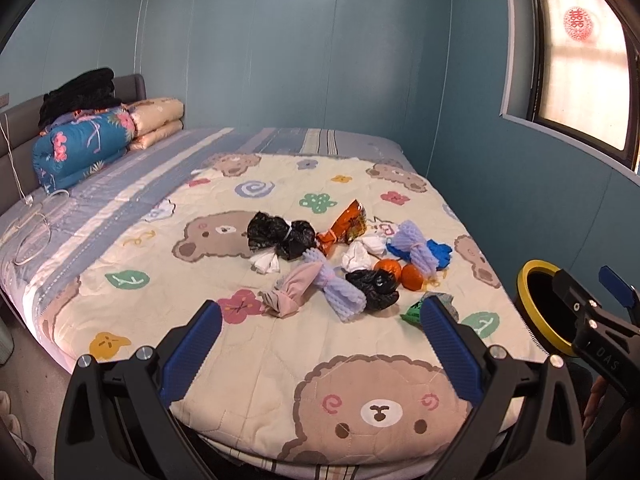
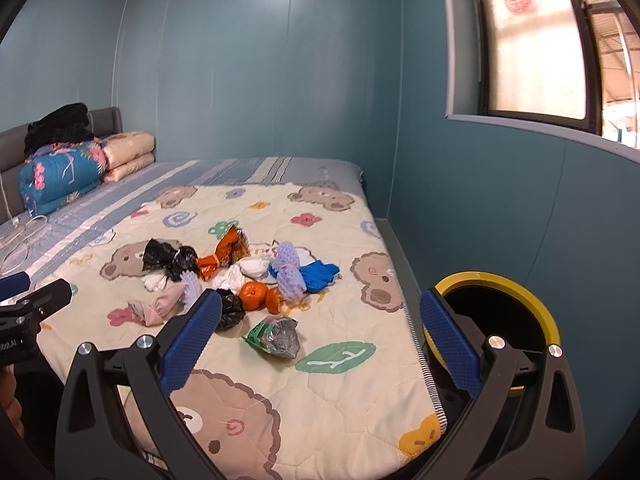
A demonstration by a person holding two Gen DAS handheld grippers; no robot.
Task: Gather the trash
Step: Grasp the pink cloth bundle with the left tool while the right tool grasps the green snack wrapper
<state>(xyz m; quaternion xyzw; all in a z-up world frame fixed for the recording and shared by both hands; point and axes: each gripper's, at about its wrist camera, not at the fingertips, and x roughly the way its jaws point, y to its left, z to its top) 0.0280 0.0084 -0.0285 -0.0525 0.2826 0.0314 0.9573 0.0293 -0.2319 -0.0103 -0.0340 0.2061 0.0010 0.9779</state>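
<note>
Both grippers, left gripper [image 1: 320, 344] and right gripper [image 2: 320, 340], spread wide, empty. Risk: tangerines [image 2: 260, 294] rolling when nearby green wrapper [image 2: 276, 338] is lifted toward right-side bin [image 2: 516, 288].

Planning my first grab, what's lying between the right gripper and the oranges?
In the right wrist view, a crumpled green wrapper lies on the blanket between the right gripper and the oranges.
</note>
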